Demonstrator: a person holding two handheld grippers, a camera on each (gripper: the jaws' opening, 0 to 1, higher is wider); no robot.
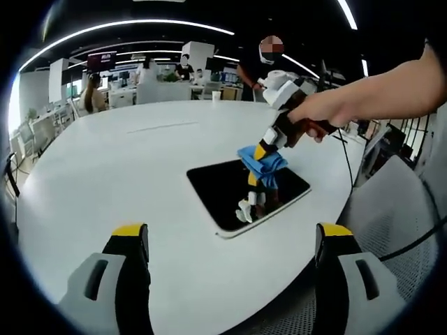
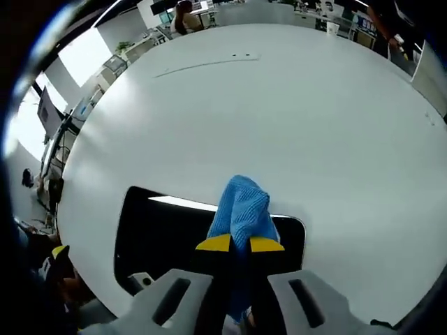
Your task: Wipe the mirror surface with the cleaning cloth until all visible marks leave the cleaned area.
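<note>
Now R hand [image 1: 323, 115] outstretched, cloth [image 1: 262, 162] on mirror [image 1: 216, 187]

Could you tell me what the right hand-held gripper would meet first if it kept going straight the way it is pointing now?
Probably the mirror: the right hand-held gripper points down at it, shut on the blue cloth, which looks at or near the glass.

Bright overhead strip lighting, soft shadows, heavy fisheye bending (edges slightly blurred).

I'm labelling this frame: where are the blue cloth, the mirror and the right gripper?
blue cloth [image 2: 241, 206]: right gripper view, its bunched top.
mirror [image 1: 223, 188]: left gripper view, bare dark glass.
right gripper [image 2: 239, 244]: right gripper view, between yellow fingertips.
</note>
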